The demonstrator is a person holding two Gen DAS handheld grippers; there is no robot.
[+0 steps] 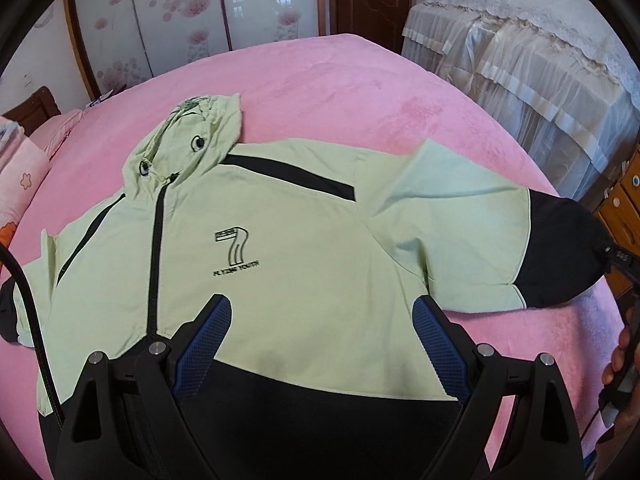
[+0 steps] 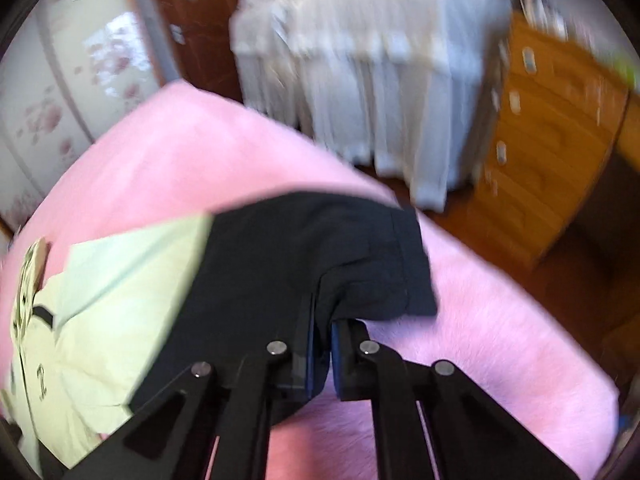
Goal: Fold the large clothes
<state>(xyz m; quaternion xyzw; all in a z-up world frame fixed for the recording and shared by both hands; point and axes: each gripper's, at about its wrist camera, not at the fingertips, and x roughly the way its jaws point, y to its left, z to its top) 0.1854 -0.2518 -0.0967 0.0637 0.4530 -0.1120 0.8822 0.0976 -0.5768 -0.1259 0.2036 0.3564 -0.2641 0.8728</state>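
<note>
A light green hooded jacket [image 1: 288, 248] with black trim lies front up on the pink bed [image 1: 340, 88], hood toward the far side. My left gripper [image 1: 322, 322] is open and empty, hovering over the jacket's lower front near its black hem. My right gripper [image 2: 322, 344] is shut on the black cuff [image 2: 360, 264] of the jacket's sleeve and holds it lifted above the bed. In the left wrist view that sleeve [image 1: 552, 252] stretches to the right, where the right gripper [image 1: 618, 256] shows at the frame edge. The right wrist view is motion-blurred.
A piece of furniture under a white lace cover [image 1: 520, 60] stands beyond the bed's right side. A wooden drawer cabinet [image 2: 552, 132] stands to the right. A floral pillow [image 1: 16, 184] lies at the bed's left end. Floral wardrobe doors [image 1: 168, 12] stand behind.
</note>
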